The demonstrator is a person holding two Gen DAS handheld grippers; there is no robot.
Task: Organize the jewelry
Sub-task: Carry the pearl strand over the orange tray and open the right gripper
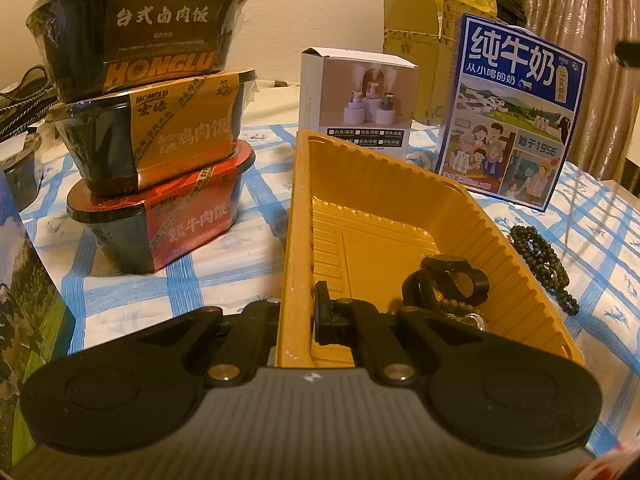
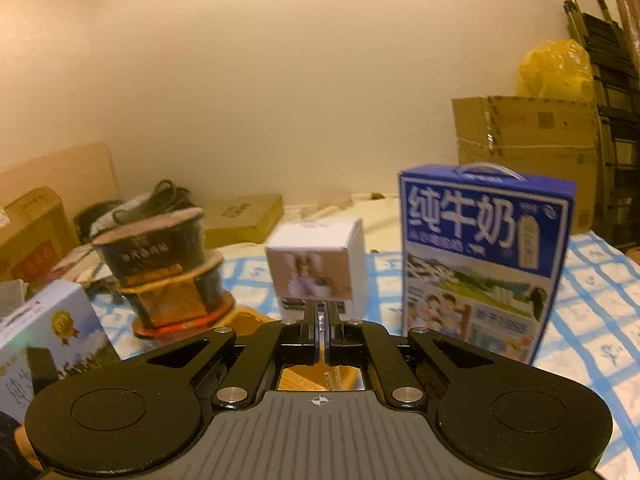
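- Left gripper: jaws are closing on the near left wall of the yellow tray, one finger inside the tray, the other outside the wall; it is gripping the tray by that wall.
- Yellow tray: is sitting on the blue-checked cloth, ribbed walls, one corner pointing away from the camera.
- Jewelry in tray: a black ring-shaped piece and a brown bead strand are lying in the near right corner, touching each other.
- Dark bead bracelet: is lying on the cloth just beside the tray's right wall, outside it.
- Right gripper: jaws are standing nearly together, pinching a thin silvery chain that is hanging between them; the view is blurred.
- Surroundings: three stacked meal bowls are standing left of the tray, a white box behind it, a blue milk carton to its right rear.
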